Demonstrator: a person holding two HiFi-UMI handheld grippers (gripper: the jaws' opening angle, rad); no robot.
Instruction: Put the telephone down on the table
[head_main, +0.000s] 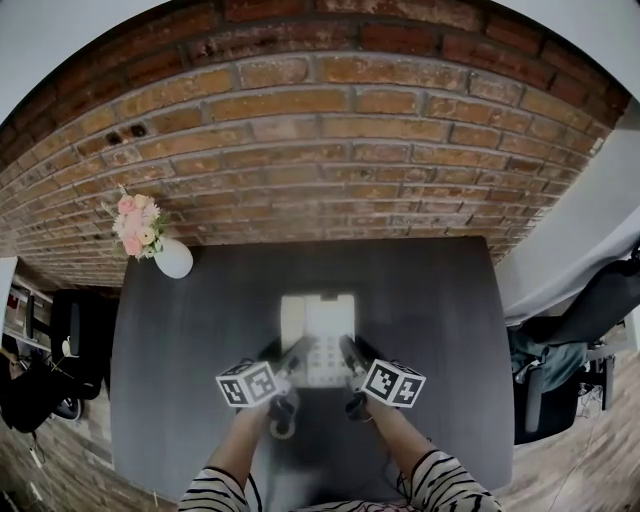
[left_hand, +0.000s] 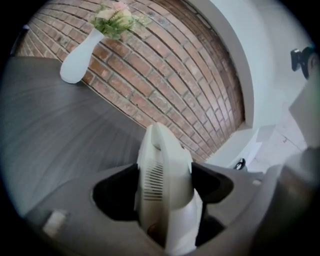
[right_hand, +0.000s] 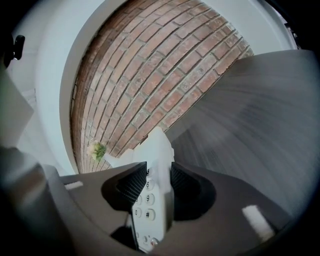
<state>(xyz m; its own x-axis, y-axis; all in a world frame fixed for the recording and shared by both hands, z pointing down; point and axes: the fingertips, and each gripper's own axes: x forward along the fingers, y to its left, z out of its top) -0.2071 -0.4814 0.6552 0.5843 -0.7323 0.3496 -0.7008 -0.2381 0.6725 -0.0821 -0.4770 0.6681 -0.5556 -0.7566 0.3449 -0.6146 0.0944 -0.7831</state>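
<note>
A white desk telephone (head_main: 318, 336) hangs over the middle of the dark table (head_main: 170, 330), held from both sides. My left gripper (head_main: 291, 362) is shut on the phone's left side, where the handset (left_hand: 162, 185) fills the space between its jaws. On the phone's right edge my right gripper (head_main: 349, 358) is shut too, with the keypad (right_hand: 146, 202) showing between its pads. Both grippers point away from me and slightly down. Whether the phone's underside touches the table is hidden.
A white vase with pink flowers (head_main: 160, 245) stands at the table's far left, also seen as the vase (left_hand: 80, 57). A brick wall (head_main: 330, 140) runs behind the table. A dark chair (head_main: 570, 350) stands to the right and dark equipment (head_main: 60, 350) to the left.
</note>
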